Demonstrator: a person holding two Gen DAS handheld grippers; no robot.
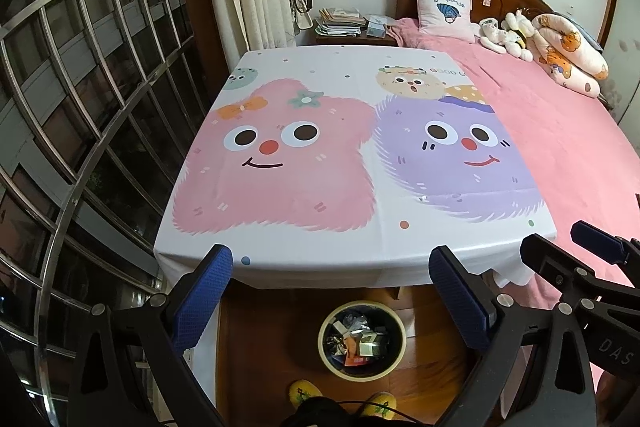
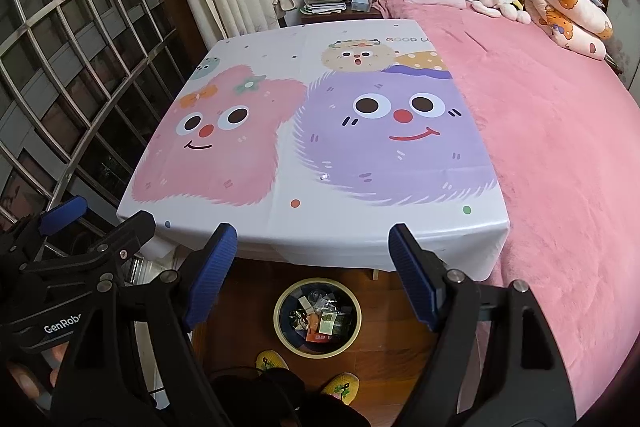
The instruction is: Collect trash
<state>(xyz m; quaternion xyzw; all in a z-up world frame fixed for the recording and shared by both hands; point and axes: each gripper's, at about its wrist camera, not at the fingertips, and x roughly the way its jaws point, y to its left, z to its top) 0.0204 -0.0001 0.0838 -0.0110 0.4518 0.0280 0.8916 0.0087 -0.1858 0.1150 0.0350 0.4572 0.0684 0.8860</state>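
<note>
A round cream-rimmed trash bin stands on the wooden floor below the table's near edge, holding wrappers and small boxes. It also shows in the right wrist view with the same trash inside. My left gripper is open and empty, held above the bin at the table's front edge. My right gripper is open and empty, likewise above the bin. A tiny clear scrap lies on the tablecloth, also in the left wrist view.
The table wears a cartoon cloth with pink and purple faces. A pink bed adjoins it on the right, with pillows and plush toys. A barred window is at left. A nightstand with papers stands behind. My slippered feet are below.
</note>
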